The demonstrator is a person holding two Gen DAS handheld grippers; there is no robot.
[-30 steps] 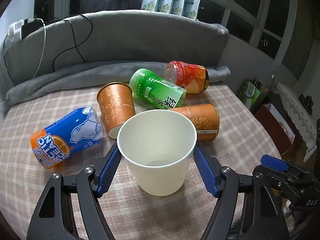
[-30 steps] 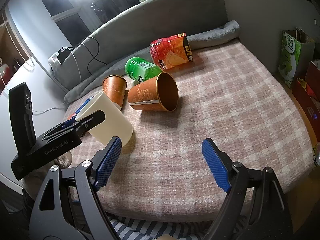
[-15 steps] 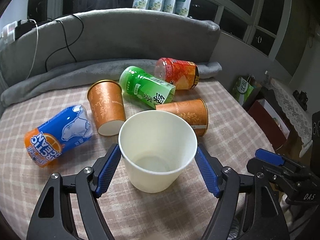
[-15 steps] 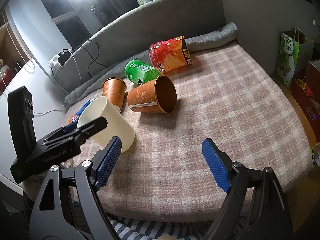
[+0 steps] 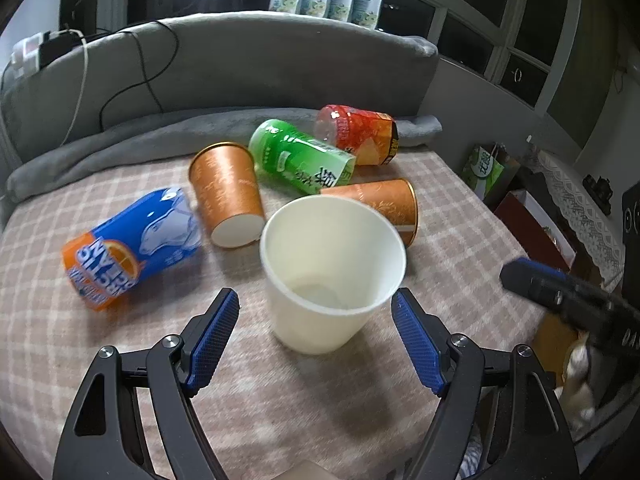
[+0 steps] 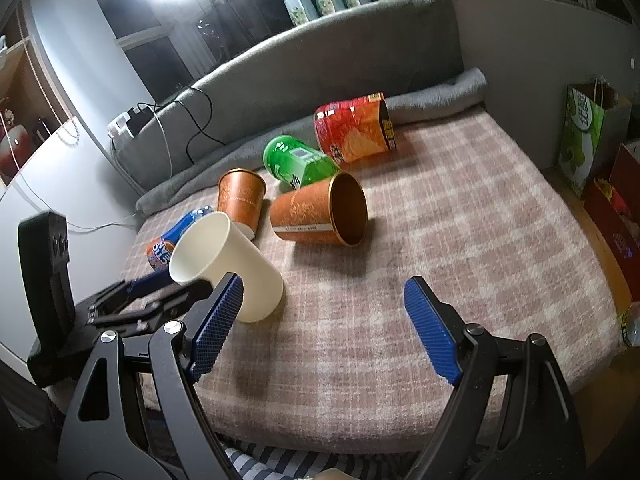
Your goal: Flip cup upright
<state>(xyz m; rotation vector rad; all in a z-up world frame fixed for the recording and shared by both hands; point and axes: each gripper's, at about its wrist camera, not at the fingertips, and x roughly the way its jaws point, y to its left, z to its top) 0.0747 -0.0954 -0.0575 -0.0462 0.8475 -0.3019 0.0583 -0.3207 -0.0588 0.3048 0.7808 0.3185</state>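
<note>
A white paper cup (image 5: pixel 332 276) stands mouth-up on the checked cloth, leaning a little; it also shows in the right wrist view (image 6: pixel 228 264). My left gripper (image 5: pixel 316 336) is open, its blue pads on either side of the cup's base and clear of it. My right gripper (image 6: pixel 320 328) is open and empty, over bare cloth to the right of the cup. Two orange paper cups lie on their sides: one (image 5: pixel 226 194) with its base toward me, the other (image 5: pixel 380 206) behind the white cup.
A blue-orange can (image 5: pixel 132 248), a green can (image 5: pixel 300 158) and a red snack tube (image 5: pixel 356 134) lie on their sides among the cups. A grey blanket and sofa back (image 5: pixel 240 68) close the far side. The table edge (image 6: pixel 580 320) drops off at right; bags (image 6: pixel 584 136) stand beyond.
My left gripper has opened and drawn back from the white cup, which now stands free on the cloth. The right gripper has barely moved.
</note>
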